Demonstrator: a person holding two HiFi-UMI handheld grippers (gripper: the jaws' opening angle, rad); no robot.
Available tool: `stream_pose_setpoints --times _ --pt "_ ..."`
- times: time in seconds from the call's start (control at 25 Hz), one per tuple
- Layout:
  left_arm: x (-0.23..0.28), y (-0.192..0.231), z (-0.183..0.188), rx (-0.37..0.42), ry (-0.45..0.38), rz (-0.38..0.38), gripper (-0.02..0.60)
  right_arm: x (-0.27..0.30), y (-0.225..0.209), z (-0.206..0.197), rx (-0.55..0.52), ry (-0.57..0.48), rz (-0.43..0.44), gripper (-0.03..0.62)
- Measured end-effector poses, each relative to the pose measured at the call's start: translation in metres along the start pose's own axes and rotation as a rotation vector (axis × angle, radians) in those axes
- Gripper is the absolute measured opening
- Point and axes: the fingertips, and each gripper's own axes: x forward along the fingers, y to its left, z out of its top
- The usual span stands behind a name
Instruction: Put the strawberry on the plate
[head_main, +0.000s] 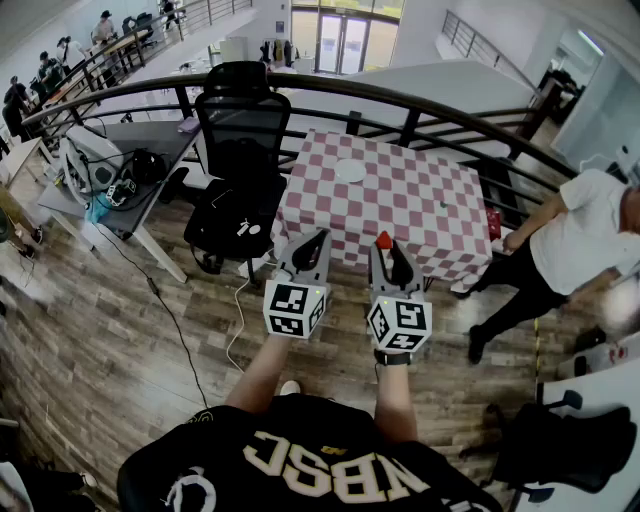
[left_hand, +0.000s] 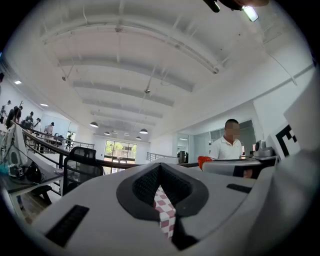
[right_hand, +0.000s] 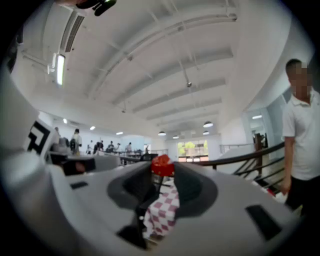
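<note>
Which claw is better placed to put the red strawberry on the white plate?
Right. The right claw pinches the small red strawberry at its tips; the left claw is shut and empty. The round white plate lies ahead on the checked table.

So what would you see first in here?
The red strawberry jumps out, pinched at the tips of the right gripper, short of the table. Just ahead is the table with its red-and-white checked cloth and a white plate near its far edge. A black chair stands at its left.
</note>
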Motion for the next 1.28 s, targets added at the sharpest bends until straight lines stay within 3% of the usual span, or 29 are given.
stream_pose_setpoints --times 0.28,0.52,0.68,0.88,1.16,1.28 --pt "-0.002 0.005 -0.007 -0.001 0.013 -0.036 0.014 0.007 0.007 -0.013 0.006 0.019 -0.018 0.146" --pt "0.002 0.025 -0.013 0.038 0.046 -0.084 0.014 0.033 0.009 -0.029 0.083 0.039 -0.071 0.146" --pt "0.003 0.051 -0.018 0.061 0.062 -0.089 0.014 0.056 0.027 -0.029 0.099 0.016 -0.047 0.146" --pt "0.005 0.084 -0.037 0.022 0.061 -0.074 0.014 0.082 0.054 -0.053 0.088 0.045 0.000 0.146" --pt "0.054 0.114 -0.059 -0.025 0.084 -0.069 0.014 0.139 0.026 -0.065 0.063 0.042 -0.043 0.146" --pt "0.094 0.127 -0.070 -0.038 0.084 -0.078 0.014 0.174 0.004 -0.064 0.070 -0.017 -0.042 0.146"
